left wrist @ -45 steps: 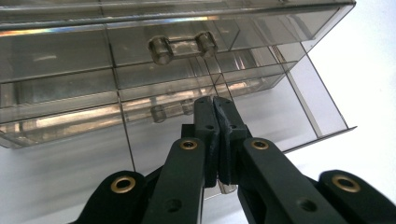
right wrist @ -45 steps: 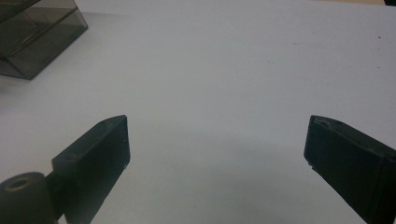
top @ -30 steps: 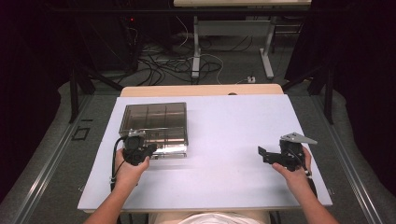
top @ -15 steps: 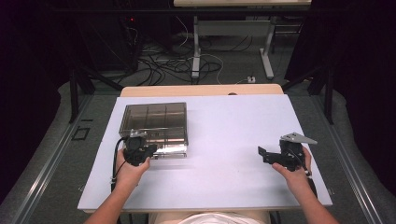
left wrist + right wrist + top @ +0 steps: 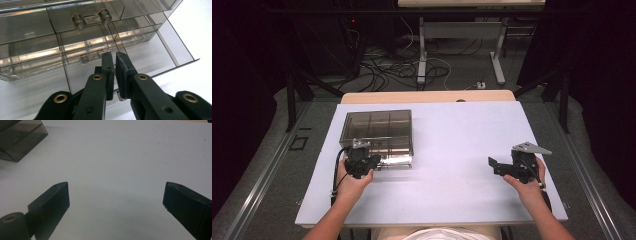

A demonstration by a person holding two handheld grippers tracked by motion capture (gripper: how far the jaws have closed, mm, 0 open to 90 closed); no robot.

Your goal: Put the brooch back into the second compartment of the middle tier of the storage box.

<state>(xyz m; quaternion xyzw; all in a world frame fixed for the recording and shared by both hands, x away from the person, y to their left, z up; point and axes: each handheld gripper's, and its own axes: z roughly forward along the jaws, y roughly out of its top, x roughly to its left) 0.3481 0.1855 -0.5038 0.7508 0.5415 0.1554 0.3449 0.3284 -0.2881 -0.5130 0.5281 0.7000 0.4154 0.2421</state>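
Observation:
A smoked clear drawer box (image 5: 377, 130) stands on the left of the white table (image 5: 462, 135). Its bottom drawer (image 5: 155, 50) is pulled out toward me. My left gripper (image 5: 373, 160) sits at the front of that drawer. In the left gripper view its jaws (image 5: 115, 60) stand almost together around the clear front tab of the drawer. They have just been opening slightly, with the tab still between them. An upper drawer's handle (image 5: 91, 18) shows above. My right gripper (image 5: 493, 164) rests open on bare table at the right, nothing between its fingers (image 5: 52, 200).
A corner of the drawer box (image 5: 20, 137) lies far left in the right gripper view. Beyond the table's far edge, a wooden board (image 5: 427, 96), desk legs and loose cables (image 5: 412, 65) lie on the floor.

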